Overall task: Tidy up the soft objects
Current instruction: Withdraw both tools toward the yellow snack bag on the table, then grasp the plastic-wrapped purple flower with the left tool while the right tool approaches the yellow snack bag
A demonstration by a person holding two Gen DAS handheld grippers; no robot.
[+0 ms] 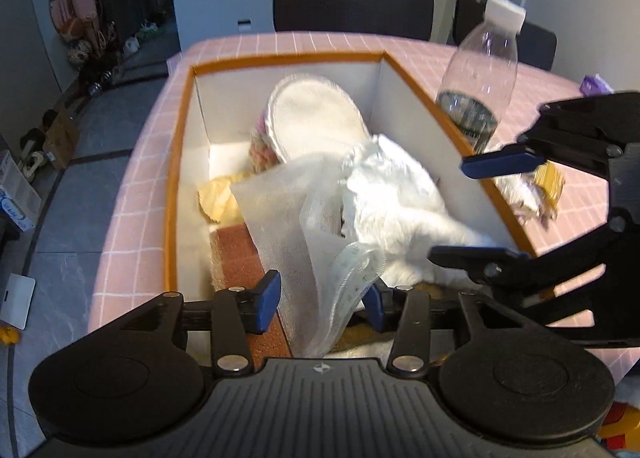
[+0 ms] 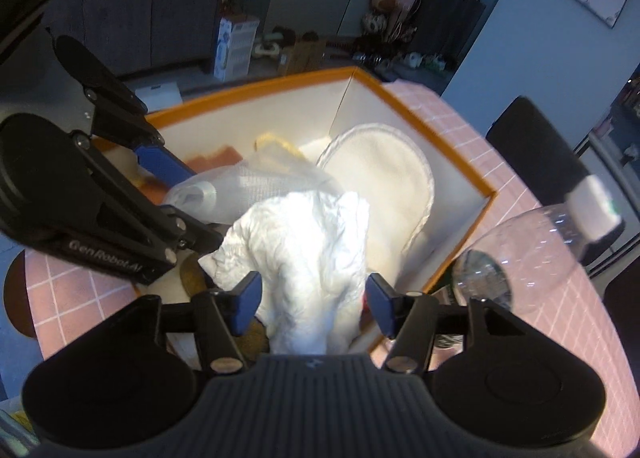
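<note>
One box (image 1: 176, 178), one bottle (image 1: 480, 70), perhaps five soft items inside.

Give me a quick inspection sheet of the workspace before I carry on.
Surface: pink grid tablecloth on a table.
Job's things: orange-rimmed box holds white round pads, a yellow cloth, a brown sponge, a white mesh bag and a crumpled white cloth.
Clutter: clear plastic bottle beside the box; purple item farther off.
Grippers: left gripper and right gripper both open, fabric between the fingers, neither clamped.
Cables: nothing seen.
Surroundings: dark chairs, cluttered shelf.
</note>
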